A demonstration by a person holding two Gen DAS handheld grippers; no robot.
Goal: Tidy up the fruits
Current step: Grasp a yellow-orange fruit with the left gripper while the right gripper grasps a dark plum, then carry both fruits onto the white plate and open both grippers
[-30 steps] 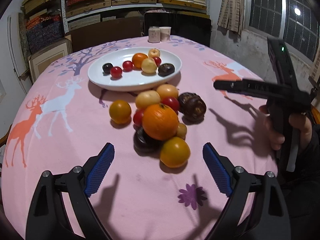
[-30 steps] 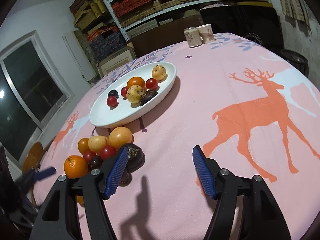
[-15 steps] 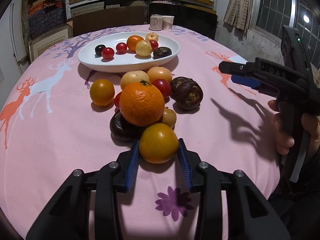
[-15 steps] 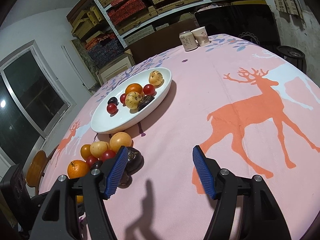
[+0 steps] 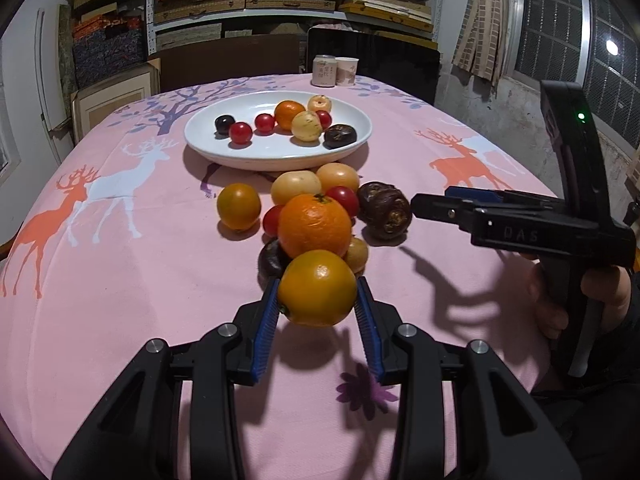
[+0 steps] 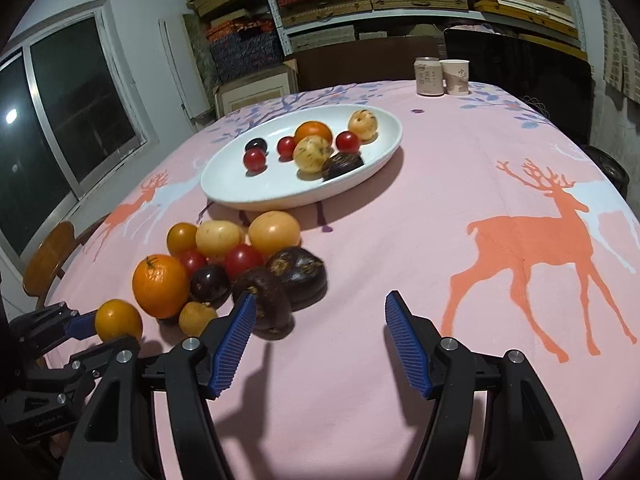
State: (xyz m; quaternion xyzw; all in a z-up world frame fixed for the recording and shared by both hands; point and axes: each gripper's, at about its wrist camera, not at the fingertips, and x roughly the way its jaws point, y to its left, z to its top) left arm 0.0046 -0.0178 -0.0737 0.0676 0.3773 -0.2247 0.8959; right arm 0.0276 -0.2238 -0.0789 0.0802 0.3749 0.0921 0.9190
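A yellow-orange fruit (image 5: 317, 289) sits clamped between the blue pads (image 5: 267, 330) of the left gripper (image 5: 318, 328), at the near edge of a heap of loose fruit on the pink deer-print surface (image 5: 120, 280); its shadow falls on the cloth just beneath it. Directly behind it in the left wrist view lies a large orange (image 5: 315, 226), with a small tan fruit (image 5: 357, 255) and a dark purple fruit (image 5: 272, 260) at either side. Farther back in the heap are two red tomatoes, two pale yellow fruits, a separate yellow-orange fruit (image 5: 239, 206) off to the left, and a wrinkled dark brown fruit (image 5: 384, 210) on the right.

Beyond the heap stands a white oval plate (image 5: 224, 148) already holding several fruits: an orange, red tomatoes, pale fruits and dark ones. A can (image 5: 325, 71) and a paper cup (image 5: 346, 71) stand together at the far edge of the surface.

The right gripper (image 6: 320, 340), held in a hand (image 5: 600, 292), hovers with its jaws spread wide and nothing between them, its left pad just beside a dark purple fruit (image 6: 268, 300) in the heap.
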